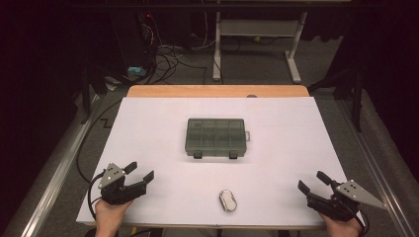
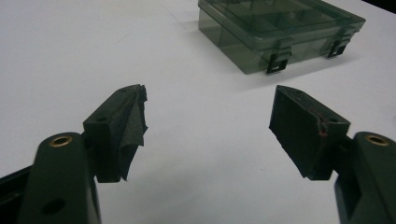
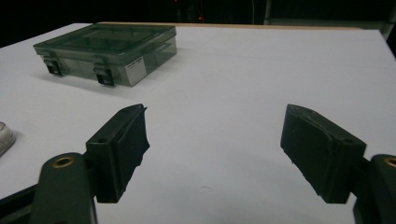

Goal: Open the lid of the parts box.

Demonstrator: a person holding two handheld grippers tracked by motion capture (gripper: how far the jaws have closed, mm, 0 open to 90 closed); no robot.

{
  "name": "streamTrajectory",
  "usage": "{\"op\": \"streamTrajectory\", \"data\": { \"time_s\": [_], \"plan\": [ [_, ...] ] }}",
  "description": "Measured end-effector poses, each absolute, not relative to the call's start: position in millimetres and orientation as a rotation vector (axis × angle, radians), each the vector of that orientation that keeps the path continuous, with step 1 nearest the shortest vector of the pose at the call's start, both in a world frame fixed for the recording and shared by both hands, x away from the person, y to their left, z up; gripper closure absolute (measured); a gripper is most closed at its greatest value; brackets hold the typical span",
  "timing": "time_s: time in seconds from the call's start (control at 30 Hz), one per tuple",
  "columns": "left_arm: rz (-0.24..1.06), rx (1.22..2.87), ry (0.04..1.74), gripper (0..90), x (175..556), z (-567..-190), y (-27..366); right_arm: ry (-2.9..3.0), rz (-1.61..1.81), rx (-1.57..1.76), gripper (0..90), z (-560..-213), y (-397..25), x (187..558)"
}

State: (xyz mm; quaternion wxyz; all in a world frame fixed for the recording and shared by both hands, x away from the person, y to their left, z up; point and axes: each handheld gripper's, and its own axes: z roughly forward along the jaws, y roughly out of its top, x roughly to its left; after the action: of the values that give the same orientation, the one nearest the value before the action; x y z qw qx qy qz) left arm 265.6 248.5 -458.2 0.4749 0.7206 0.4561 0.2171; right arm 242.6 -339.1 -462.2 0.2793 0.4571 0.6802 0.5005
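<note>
The compartment box point(image 1: 216, 138), smoky translucent grey with its lid down, sits flat near the middle of the white worktop point(image 1: 276, 163), its two dark latches facing the person and a small handle tab on its right end. In the left gripper view the box point(image 2: 280, 32) lies ahead and to the right; in the right gripper view the box point(image 3: 109, 51) lies ahead and to the left, a white label on its side wall. Nearer the person, well apart from the box, lies a small white oval object point(image 1: 228, 200). The left claw point(image 1: 140, 171) rests at the near left corner, jaws spread wide and holding nothing. The right claw point(image 1: 312, 181) rests at the near right corner, likewise spread wide and empty. Both point inward toward the box.
</note>
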Motion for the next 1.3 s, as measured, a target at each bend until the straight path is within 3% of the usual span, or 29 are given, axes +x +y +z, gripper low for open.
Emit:
{"op": "streamTrajectory", "data": {
  "time_s": [1.3],
  "plan": [
    [0.536, 1.733, 1.033, 33.8, 275.3, -456.0, 231.9, 1.828, 1.412, 1.094, 27.8, -458.0, -316.7, 254.2]
  ]
}}
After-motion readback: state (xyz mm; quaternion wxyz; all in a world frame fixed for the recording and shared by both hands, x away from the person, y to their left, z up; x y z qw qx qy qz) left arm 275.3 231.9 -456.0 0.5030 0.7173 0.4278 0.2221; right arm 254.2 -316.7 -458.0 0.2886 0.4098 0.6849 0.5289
